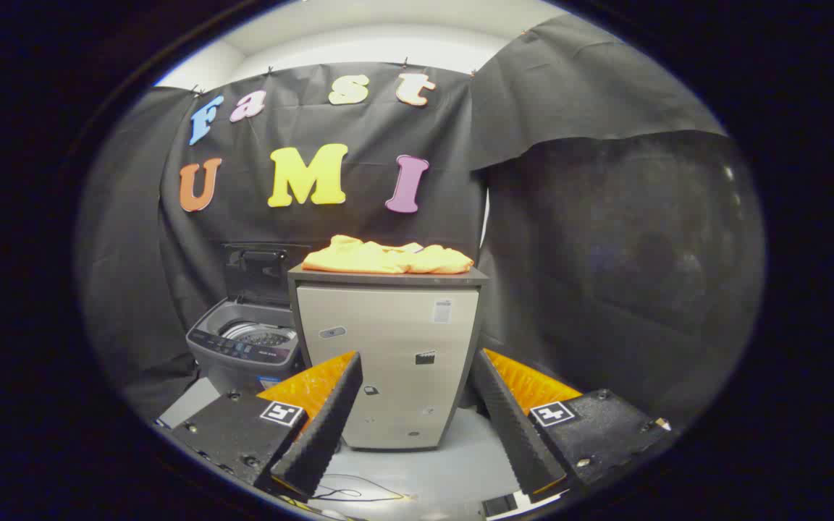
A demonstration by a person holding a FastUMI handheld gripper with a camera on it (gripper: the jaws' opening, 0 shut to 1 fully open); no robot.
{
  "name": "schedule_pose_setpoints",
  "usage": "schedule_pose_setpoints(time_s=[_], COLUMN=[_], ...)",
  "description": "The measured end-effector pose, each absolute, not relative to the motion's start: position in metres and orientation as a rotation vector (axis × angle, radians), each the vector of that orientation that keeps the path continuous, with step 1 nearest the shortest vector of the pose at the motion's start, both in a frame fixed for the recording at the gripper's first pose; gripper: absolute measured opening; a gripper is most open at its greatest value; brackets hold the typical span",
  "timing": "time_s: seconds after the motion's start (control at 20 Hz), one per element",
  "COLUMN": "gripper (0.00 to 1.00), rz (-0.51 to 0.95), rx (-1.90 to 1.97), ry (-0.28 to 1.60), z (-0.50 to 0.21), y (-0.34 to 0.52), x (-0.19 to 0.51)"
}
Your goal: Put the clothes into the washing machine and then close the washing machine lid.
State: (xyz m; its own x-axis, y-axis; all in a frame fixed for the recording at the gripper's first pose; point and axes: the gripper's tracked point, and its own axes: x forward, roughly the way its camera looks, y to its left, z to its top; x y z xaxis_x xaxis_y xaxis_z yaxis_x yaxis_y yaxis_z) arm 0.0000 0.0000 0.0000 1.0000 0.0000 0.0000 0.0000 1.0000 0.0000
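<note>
A yellow and orange garment [386, 257] lies bunched on top of a tall beige cabinet [395, 362], well beyond my fingers. To the cabinet's left stands a grey top-loading washing machine [245, 344] with its lid [258, 269] raised upright at the back and the steel drum showing. My gripper [415, 365] is open, held low and back from the cabinet, with nothing between its fingers [324, 427]. The cabinet's front face shows through the gap between them.
Black cloth walls close in the booth behind and to the right. The floor [460, 463] is pale, with a thin cable [348, 494] lying on it just below my fingers. A flat grey panel [187, 402] lies on the floor in front of the washing machine.
</note>
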Motion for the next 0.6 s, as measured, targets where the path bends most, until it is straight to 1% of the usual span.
schedule_pose_setpoints(time_s=[0.35,0.6], gripper=[0.99,0.99], rz=[0.0,-0.008], rx=[0.009,0.023], ry=[-0.013,0.016], z=[0.009,0.003], y=[0.004,0.006], x=[0.006,0.013])
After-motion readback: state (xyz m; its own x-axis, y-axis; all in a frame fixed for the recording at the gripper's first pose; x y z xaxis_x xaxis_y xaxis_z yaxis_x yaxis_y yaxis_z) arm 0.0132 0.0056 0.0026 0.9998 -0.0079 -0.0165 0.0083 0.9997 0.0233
